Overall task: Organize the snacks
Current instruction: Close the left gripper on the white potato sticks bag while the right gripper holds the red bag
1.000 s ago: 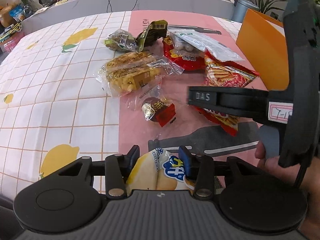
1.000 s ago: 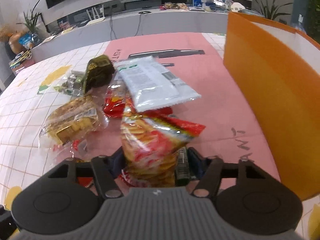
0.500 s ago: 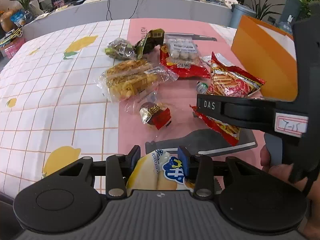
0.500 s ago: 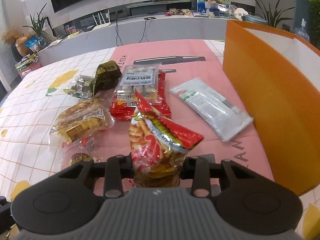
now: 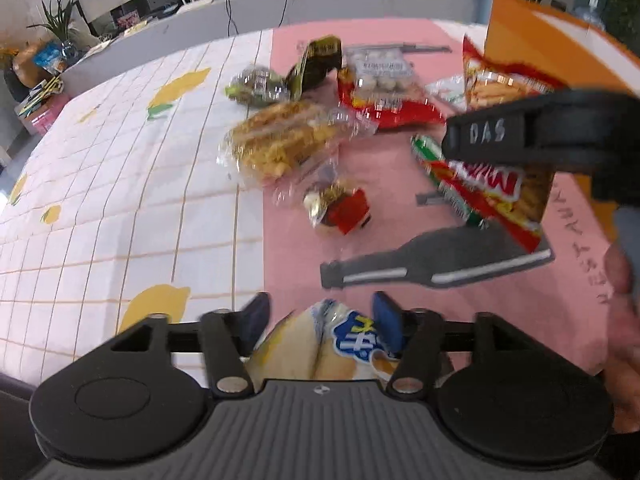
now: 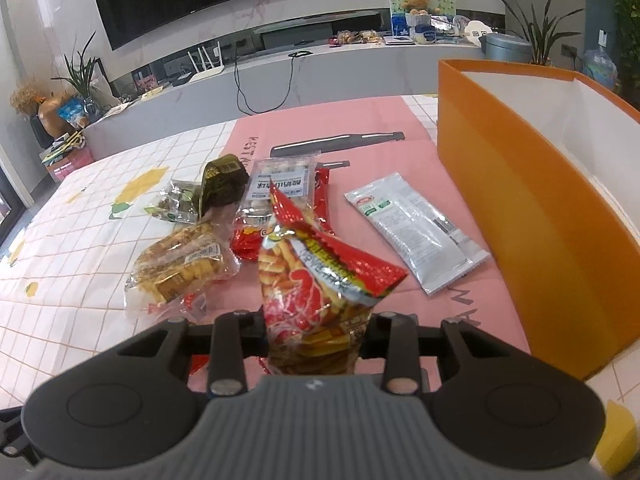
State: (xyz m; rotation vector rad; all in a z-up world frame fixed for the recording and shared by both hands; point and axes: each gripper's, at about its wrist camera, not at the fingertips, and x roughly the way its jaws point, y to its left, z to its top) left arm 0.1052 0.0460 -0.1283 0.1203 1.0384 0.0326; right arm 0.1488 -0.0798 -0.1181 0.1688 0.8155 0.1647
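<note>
My right gripper (image 6: 316,332) is shut on a red bag of stick snacks (image 6: 316,280) and holds it upright above the table; the bag also shows in the left wrist view (image 5: 496,176), hanging from the right gripper. My left gripper (image 5: 320,320) is shut on a yellow and white snack packet with blue print (image 5: 340,344). An open orange box (image 6: 560,208) stands to the right. Several snacks lie on the cloth: a clear pack of biscuits (image 6: 180,268), a white sachet (image 6: 416,232), and a pack of white balls (image 6: 280,184).
A small red-wrapped sweet (image 5: 340,208) and a dark green packet (image 5: 316,64) lie on the pink part of the cloth. The chequered cloth (image 5: 100,184) spreads to the left. A grey counter (image 6: 280,76) runs behind the table.
My right gripper has lifted the red stick-snack bag up off the pile. The white sachet slid off it and now lies on the cloth near the orange box. My left gripper has kept its packet.
</note>
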